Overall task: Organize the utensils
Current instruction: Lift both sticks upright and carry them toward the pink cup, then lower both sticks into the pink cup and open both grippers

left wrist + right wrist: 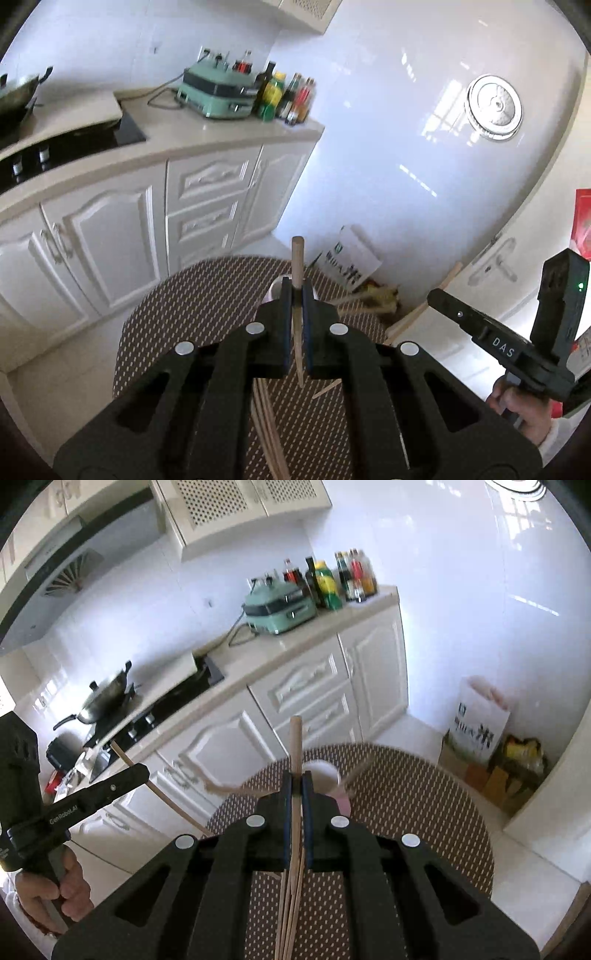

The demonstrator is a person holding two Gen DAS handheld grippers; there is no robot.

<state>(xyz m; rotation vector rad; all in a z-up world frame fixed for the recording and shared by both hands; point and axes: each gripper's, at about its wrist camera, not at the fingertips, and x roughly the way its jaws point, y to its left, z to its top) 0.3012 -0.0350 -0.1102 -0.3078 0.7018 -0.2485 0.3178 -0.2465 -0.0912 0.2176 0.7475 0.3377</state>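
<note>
Chopsticks are clamped in both claws above a round table covered by a brown woven mat (424, 797). Left claw (296, 295) is closed on a single wooden chopstick (297, 258), which stands nearly upright between the blue pads, its blunt end poking above the fingertips and its thin end hanging below them. Right claw (296, 779) is closed on a small bundle of chopsticks (295, 738); one thick end rises above the fingertips, and several thin ends fan out beneath the claw toward the mat. A white cup (321, 775) stands on the mat just beyond the right claw's fingertips; in the left wrist view only a sliver of it shows behind the left claw. More loose chopsticks (266, 424) lie on the mat under the left claw, nearer the camera than the cup.

Beyond the cup, white cabinets carry a pale surface (229, 133) with a mint-green appliance (280, 609) and a cluster of sauce bottles (340, 576) beside it. Further left along that surface from the cup sits a black hob with a wok (107, 698). On the floor to the right of the cup, against the white tiled wall, stands a white paper bag (478, 720)
</note>
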